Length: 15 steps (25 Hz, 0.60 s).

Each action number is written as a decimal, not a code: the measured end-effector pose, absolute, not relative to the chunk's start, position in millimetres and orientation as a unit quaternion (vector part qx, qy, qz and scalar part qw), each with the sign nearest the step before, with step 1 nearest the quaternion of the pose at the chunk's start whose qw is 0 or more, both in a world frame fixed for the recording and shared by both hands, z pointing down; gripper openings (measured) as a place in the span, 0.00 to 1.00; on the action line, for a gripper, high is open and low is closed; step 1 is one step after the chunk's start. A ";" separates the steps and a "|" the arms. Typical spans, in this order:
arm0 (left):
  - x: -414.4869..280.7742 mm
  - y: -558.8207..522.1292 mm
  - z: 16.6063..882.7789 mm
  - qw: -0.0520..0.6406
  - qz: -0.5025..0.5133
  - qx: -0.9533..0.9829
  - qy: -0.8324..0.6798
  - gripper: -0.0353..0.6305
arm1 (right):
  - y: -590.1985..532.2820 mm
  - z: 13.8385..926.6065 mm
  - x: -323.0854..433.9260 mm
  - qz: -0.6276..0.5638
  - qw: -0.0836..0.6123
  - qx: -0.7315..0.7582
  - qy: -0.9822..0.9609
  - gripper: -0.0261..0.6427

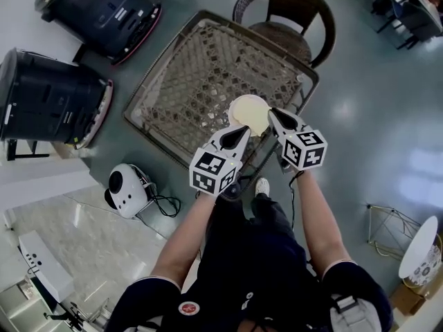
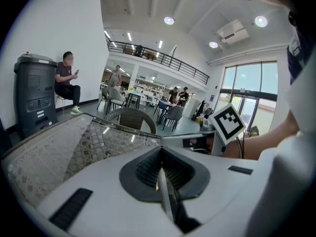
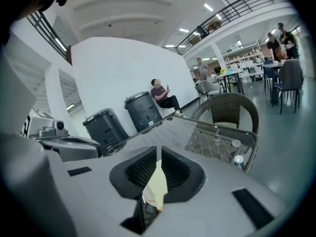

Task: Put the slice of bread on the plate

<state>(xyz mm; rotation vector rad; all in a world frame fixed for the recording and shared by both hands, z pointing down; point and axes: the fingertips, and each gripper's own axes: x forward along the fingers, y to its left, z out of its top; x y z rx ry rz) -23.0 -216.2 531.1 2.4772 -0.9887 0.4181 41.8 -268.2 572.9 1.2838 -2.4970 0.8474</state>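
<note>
A round cream plate lies on the near part of the glass-topped wicker table. My right gripper hangs at the plate's right edge. In the right gripper view its jaws are shut on a thin, pale yellow slice of bread, which hangs below them. My left gripper is at the plate's near left edge. Its jaws stand together in the left gripper view, with only a thin pale strip in the seam. I cannot tell what that strip is.
A dark wicker chair stands at the table's far side. Two black bins stand to the left, and a white rounded device with a cable lies on the floor. A seated person is by the wall.
</note>
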 end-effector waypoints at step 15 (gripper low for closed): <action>-13.6 -205.5 453.9 0.162 0.094 0.914 -0.359 0.06 | -233.1 445.9 39.8 0.191 0.026 0.391 -0.900 0.05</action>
